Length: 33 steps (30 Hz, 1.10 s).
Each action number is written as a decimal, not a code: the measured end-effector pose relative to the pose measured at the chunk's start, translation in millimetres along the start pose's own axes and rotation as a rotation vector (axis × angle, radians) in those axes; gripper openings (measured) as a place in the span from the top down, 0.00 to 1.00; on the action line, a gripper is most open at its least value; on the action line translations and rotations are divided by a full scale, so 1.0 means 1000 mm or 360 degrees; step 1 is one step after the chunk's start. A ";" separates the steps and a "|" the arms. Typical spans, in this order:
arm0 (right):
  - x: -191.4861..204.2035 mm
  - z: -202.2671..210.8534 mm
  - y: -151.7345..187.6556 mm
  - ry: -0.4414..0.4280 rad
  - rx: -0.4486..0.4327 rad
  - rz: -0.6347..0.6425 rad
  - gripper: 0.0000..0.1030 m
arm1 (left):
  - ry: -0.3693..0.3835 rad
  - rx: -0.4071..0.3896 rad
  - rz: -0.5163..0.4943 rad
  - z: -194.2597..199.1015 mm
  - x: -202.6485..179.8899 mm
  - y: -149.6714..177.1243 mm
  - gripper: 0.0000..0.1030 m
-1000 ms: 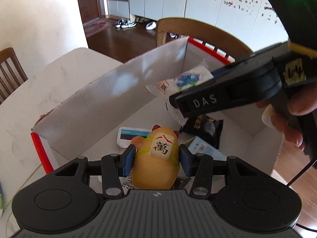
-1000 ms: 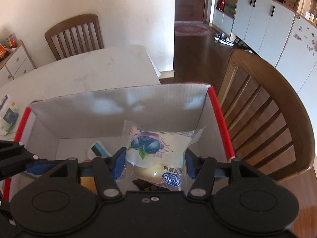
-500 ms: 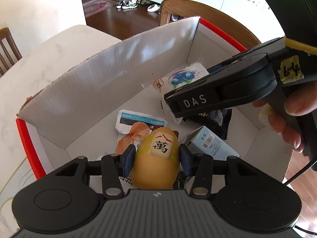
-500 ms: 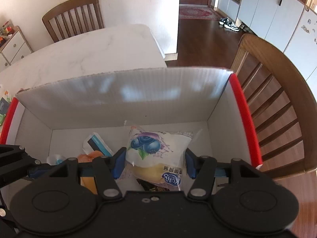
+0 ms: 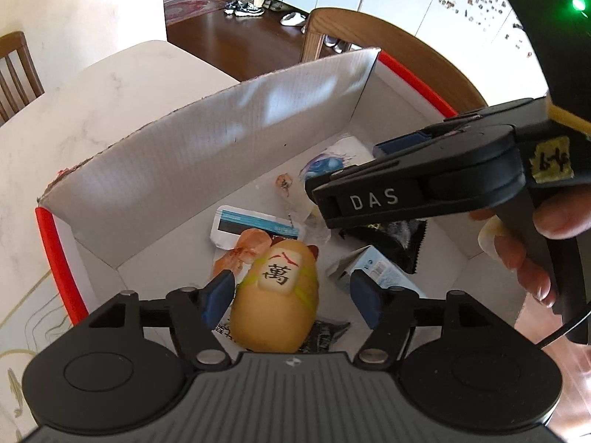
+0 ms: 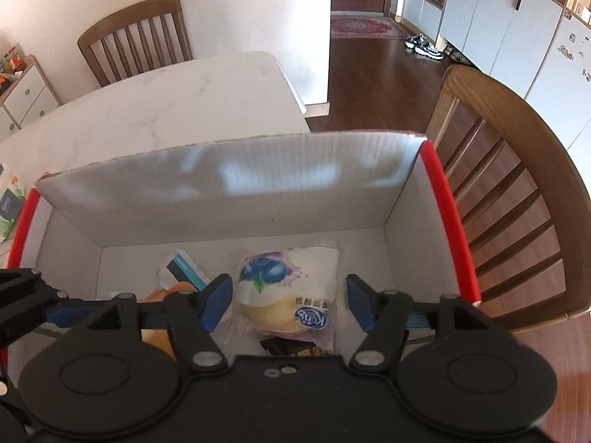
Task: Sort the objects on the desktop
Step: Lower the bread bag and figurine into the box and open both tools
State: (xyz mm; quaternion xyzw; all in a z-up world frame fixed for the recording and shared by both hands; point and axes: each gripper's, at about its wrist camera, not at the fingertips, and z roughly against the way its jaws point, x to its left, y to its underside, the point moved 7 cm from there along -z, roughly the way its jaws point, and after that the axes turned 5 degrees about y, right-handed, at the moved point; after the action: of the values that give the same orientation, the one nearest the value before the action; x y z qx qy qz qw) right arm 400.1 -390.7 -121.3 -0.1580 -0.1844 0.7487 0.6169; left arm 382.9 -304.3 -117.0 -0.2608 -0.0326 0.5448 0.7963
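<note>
**White corrugated box takes two items as both tools let go**

White corrugated card forms the walls of the box (image 5: pixel 207 170), which has red edging on its two short ends and sits on the pale marble worktop (image 5: pixel 110 85). Both tools point steeply down into it.

The left tool (image 5: pixel 291 297) has just been opening its jaws. The blue pads now stand apart on either side of the yellow toy (image 5: pixel 275 312), with a visible gap on the right and only a narrow one on the left, so nothing is clamped. The toy is egg-shaped, with its long axis running away from the camera toward the far wall; its face, a white tile with a black character and red strokes, is turned upward. It rests on flat packets on the box floor, near a white-and-teal packet (image 5: pixel 255 227) and a small blue carton (image 5: pixel 373 269).

The right tool (image 6: pixel 288 301) has also just been opening; its pads are clear of the blueberry bread packet (image 6: pixel 288 288) lying between them. The packet's long axis runs from the tool toward the far wall, the blueberry print at the far end and the blue logo at the near end. A dark wrapper (image 6: pixel 295 349) shows beneath its near edge.

A wooden chair (image 6: pixel 517 199) stands just beyond the box's right side.
</note>
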 end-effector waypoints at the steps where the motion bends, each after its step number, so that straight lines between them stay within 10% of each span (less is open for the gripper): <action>1: 0.000 0.003 0.000 -0.0002 -0.0007 0.0002 0.34 | -0.0004 -0.0006 -0.0001 0.002 -0.002 0.001 0.34; 33: 0.003 0.102 0.036 -0.0183 -0.0227 0.0067 0.24 | 0.0007 -0.0402 0.0028 0.101 -0.026 0.042 0.25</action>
State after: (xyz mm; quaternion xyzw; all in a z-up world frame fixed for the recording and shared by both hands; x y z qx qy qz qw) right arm 320.8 -402.6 -48.4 -0.1621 -0.2690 0.7543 0.5765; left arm 302.4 -277.0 -42.9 -0.3603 -0.0970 0.5428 0.7524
